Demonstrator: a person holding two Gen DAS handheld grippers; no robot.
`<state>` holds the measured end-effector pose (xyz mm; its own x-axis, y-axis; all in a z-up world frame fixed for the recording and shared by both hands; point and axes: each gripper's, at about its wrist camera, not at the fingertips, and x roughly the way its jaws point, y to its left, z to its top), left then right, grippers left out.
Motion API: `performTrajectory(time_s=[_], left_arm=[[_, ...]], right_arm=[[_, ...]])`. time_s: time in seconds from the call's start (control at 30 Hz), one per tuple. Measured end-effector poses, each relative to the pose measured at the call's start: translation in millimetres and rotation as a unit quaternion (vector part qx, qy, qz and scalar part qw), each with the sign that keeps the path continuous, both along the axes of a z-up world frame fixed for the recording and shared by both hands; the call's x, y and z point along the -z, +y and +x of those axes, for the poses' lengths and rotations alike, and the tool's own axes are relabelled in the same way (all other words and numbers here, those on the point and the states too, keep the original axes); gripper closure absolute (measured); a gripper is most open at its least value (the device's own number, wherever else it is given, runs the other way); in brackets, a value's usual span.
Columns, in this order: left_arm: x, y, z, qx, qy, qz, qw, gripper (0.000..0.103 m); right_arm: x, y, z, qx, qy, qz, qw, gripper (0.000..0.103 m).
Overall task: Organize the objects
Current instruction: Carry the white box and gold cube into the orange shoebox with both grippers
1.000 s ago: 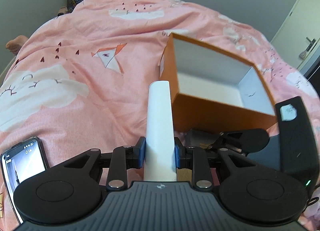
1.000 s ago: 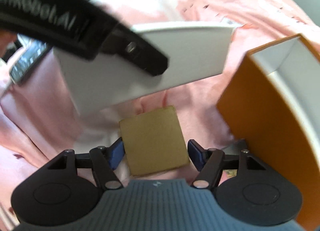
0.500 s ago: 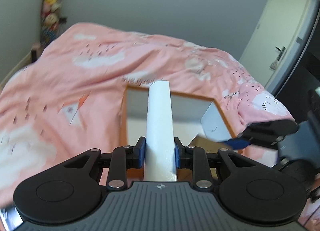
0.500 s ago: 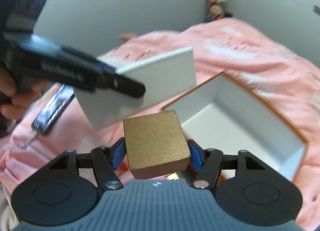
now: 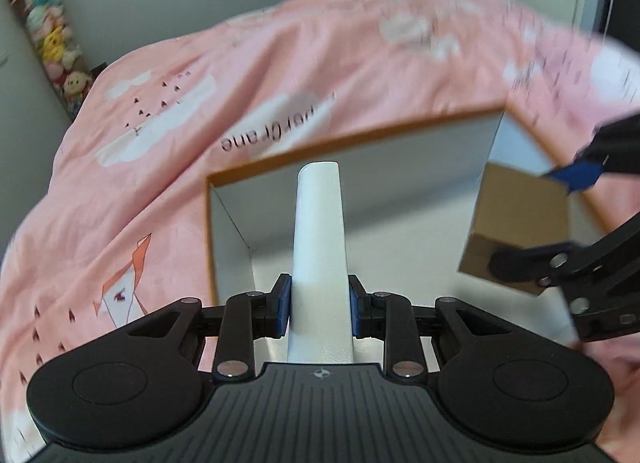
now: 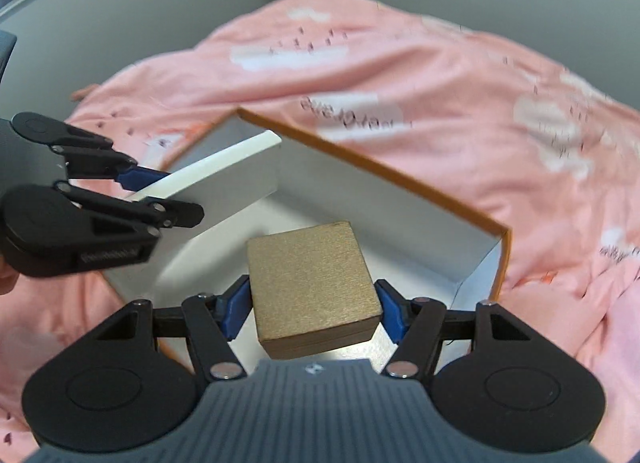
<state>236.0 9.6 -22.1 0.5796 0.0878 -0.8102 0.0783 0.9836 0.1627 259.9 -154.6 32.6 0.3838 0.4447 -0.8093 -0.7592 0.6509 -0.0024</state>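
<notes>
Both grippers have swung over the orange box since a second ago; left gripper clamps the white flat box, right gripper clamps the gold box; lowered together, they could collide inside its walls.

Orange box: matt card, smooth white lining. Gold box: brushed metallic sheen (fine grain). Pink bedspread: soft printed cloth.
</notes>
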Motion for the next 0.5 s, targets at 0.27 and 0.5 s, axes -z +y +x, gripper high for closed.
performTrajectory(time_s=[0.27,0.5], left_arm=[[55,-25,12,0.037,0.053,0.150,0.9866,0.072],[67,-43,16,0.058,0.091,0.206,0.9726,0.070]], right_arm=[[41,1,24,-0.015,0.030,-0.014,0.999,0.036],[59,10,41,-0.026,0.044,-0.022,0.998,0.036]])
